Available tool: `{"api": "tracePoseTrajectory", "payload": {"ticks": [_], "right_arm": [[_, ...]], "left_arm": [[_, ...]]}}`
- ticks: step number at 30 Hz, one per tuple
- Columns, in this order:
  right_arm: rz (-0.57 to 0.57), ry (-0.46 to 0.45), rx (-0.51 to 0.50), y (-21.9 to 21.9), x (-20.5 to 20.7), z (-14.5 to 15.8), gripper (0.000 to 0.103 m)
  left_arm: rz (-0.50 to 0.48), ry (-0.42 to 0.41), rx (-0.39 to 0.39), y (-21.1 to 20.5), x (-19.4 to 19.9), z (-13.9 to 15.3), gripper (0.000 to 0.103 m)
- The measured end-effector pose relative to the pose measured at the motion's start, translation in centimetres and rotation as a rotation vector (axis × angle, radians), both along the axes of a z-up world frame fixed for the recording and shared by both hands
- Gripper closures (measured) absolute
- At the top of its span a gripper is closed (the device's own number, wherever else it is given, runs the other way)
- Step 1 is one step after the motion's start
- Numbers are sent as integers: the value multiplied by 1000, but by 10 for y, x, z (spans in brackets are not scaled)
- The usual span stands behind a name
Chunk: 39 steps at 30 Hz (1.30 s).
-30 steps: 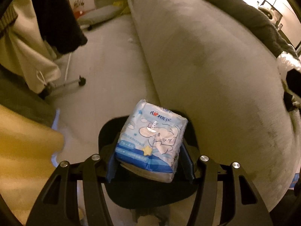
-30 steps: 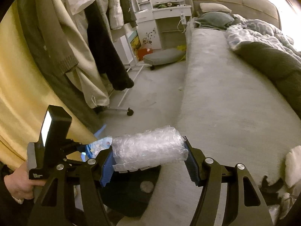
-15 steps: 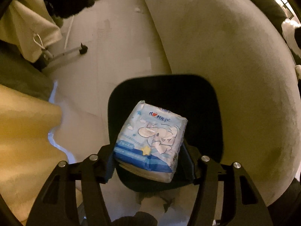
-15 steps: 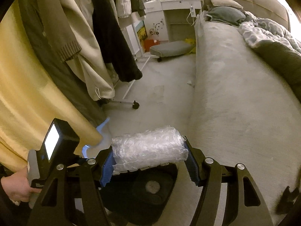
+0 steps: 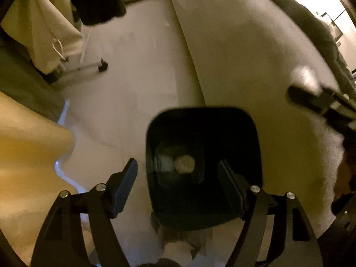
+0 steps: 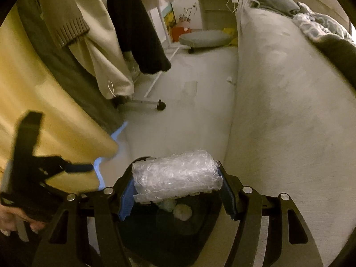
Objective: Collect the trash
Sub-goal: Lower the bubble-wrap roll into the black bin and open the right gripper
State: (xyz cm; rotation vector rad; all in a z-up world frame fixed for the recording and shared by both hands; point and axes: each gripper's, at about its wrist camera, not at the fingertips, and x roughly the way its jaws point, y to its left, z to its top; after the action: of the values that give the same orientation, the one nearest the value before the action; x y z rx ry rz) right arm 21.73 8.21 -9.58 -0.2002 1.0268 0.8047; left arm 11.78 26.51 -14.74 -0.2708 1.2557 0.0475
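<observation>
Beside the big grey bed point(image 6: 289, 111) a black bin point(image 5: 244, 120) sits on the pale floor point(image 5: 138, 77); the left claw point(image 5: 178, 173) has just been opening over it, with nothing between its jaws; the right claw point(image 6: 175, 189) squeezes a bubble wrap roll point(image 6: 175, 175) above the bin.

I look down on the black plastic waste bin point(image 5: 249, 146) standing on the pale floor point(image 5: 138, 84), hard against the grey upholstered bed side point(image 5: 255, 71) to its right. My left gripper point(image 5: 178, 178) hangs over the bin's near rim. Right of it, my right gripper point(image 6: 175, 183) holds the clear bubble-wrap roll point(image 6: 175, 175) crosswise above the bin. The wheeled clothes rack foot point(image 6: 153, 104) lies beyond, to the left.
</observation>
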Motion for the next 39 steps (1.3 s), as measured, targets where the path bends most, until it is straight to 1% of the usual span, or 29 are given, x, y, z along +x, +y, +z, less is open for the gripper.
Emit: {"api": "tracePoseTrajectory", "payload": {"ticks": [2, 5, 7, 11, 14, 16, 17, 23, 28, 30, 33, 39], "right_arm": [[3, 15, -18, 5, 0, -8, 38], [9, 30, -40, 12, -1, -18, 38], [19, 37, -56, 16, -2, -23, 38], [35, 48, -91, 25, -6, -36, 38], [45, 64, -113, 29, -8, -45, 38], [52, 74, -129, 31, -11, -51, 38], [57, 77, -137, 32, -13, -54, 37], [92, 114, -173, 36, -25, -69, 37], [109, 121, -195, 37, -34, -73, 36], [111, 131, -204, 34, -36, -73, 31], [118, 126, -218, 30, -41, -72, 27], [97, 118, -162, 14, -40, -56, 26]], "left_arm": [[12, -44, -7, 6, -2, 10, 29], [22, -113, 31, 10, -3, 26, 33], [24, -161, 43, 12, -3, 37, 36], [36, -236, 44, 19, -4, 53, 40], [31, -296, 91, 21, -4, 66, 43], [13, -359, 116, 18, -5, 79, 44], [9, -377, 119, 21, -2, 80, 44], [1, -506, 117, 17, -4, 106, 44], [-8, -575, 117, 6, -1, 118, 45], [-4, -585, 82, 3, 0, 122, 45], [-5, -612, 70, -6, 6, 128, 45], [-9, -674, 47, -25, 13, 145, 45]]}}
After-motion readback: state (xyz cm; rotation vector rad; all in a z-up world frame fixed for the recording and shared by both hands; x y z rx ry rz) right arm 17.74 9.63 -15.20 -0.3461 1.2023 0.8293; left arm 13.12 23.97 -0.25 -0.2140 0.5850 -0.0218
